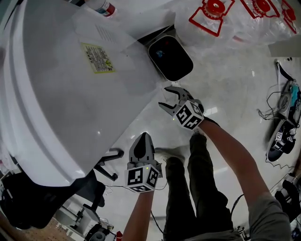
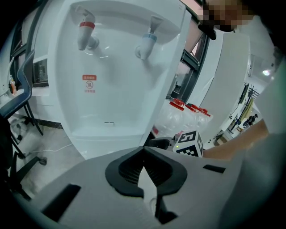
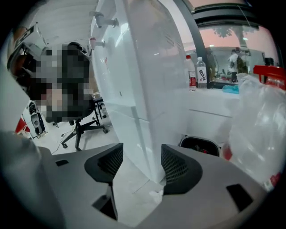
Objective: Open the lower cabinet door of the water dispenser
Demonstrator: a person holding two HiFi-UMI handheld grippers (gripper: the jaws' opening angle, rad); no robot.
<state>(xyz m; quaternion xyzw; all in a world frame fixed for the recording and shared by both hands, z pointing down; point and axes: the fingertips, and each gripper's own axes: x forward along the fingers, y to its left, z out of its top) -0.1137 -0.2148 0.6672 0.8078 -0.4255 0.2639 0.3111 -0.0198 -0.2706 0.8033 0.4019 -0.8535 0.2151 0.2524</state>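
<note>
— What are your tongs doing?
— My left tongs (image 1: 142, 139) are pressed together, empty. My right tongs (image 1: 164, 98) are spread wide, pinching nothing.
— And the tall white plastic water dispenser (image 1: 70, 94)?
— Ahead of both tips. Its lower cabinet door (image 2: 105, 145) faces my left tongs; its corner lines up between my right jaws.

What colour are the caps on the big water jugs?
Red. The jug caps show best in the head view.

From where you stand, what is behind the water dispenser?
A dark open bin and clear jugs with red caps stand there. The water dispenser itself hides the rest of that floor.
</note>
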